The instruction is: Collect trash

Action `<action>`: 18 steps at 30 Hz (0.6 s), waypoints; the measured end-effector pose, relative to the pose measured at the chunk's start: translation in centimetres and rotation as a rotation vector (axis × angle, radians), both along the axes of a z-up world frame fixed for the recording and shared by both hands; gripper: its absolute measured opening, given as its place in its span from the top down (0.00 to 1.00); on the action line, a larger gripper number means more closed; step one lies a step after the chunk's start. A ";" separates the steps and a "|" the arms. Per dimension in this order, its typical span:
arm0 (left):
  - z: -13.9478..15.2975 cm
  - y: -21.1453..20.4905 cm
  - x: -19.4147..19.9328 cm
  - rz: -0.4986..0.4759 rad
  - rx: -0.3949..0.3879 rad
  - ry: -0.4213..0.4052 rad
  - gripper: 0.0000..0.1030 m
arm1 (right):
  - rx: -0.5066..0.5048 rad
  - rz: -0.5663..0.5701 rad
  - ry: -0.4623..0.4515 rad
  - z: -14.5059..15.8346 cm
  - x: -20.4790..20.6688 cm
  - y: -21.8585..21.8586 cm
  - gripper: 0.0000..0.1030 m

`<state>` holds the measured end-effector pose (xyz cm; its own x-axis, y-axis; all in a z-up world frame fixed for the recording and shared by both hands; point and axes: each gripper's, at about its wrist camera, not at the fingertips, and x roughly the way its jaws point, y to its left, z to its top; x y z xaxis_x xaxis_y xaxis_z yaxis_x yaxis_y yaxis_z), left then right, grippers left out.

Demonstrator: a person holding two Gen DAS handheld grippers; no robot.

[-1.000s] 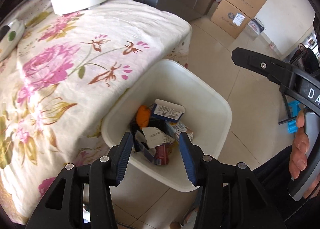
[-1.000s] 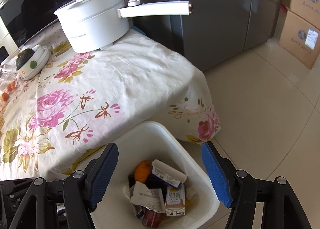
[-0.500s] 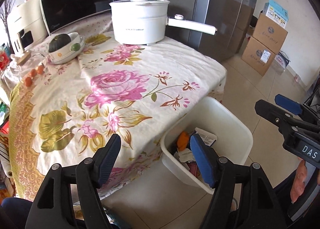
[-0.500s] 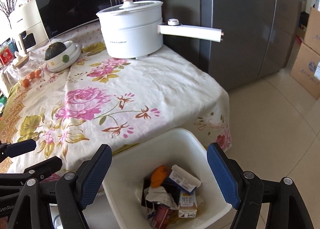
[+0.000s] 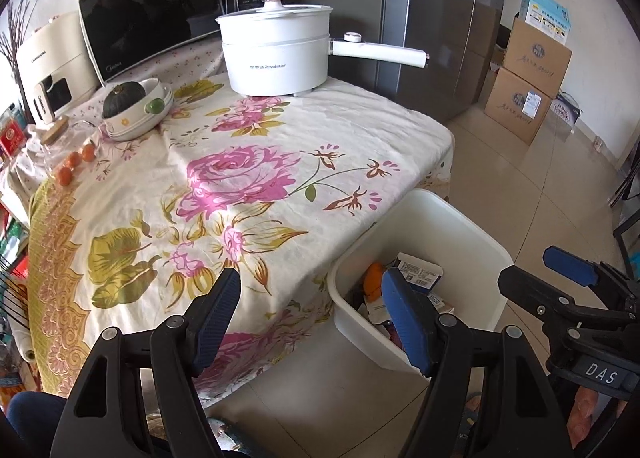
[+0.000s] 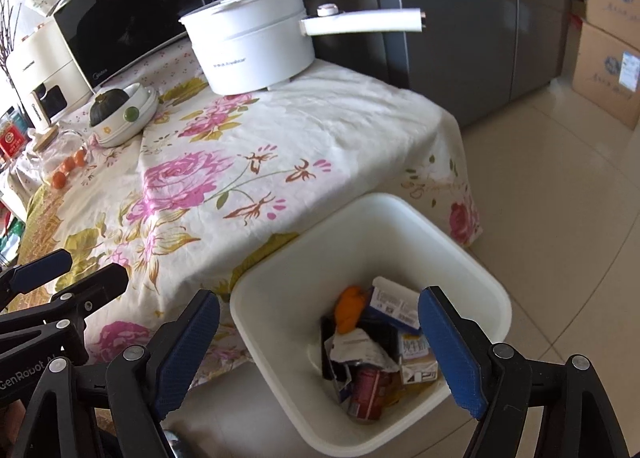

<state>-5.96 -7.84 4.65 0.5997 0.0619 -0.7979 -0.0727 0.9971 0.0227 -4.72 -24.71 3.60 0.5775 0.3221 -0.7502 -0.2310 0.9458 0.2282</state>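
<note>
Item: white square plastic bin [image 6: 472, 258] on the floor beside the floral-clothed bench [image 5: 248, 162], holding cartons, orange peel, crumpled wrappers. Left tongs [image 5: 312, 318], right tongs [image 6: 320, 350]: just widened, empty. Bench shows no loose litter; collection apparently complete.

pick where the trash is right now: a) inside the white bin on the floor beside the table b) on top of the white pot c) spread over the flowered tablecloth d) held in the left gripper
a: the cartons, crumpled paper and can lie in the white bin beside the table; both the left gripper and the right gripper are open and empty.
</note>
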 end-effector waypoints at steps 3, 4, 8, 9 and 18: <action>-0.1 -0.5 0.3 -0.010 0.001 0.003 0.27 | 0.010 0.010 0.024 -0.5 0.2 -0.1 0.17; -0.1 -0.6 0.4 -0.013 0.001 0.004 0.26 | 0.010 0.012 0.029 -0.6 0.2 -0.1 0.17; -0.4 -1.0 0.9 -0.021 -0.003 0.016 0.26 | 0.026 0.025 0.048 -0.8 0.3 0.1 0.17; -0.6 -1.0 1.0 -0.023 -0.004 0.019 0.26 | 0.023 0.027 0.047 -0.8 0.3 0.2 0.17; -1.2 -1.4 1.4 -0.037 -0.006 0.035 0.26 | 0.015 0.040 0.077 -1.6 0.8 1.0 0.16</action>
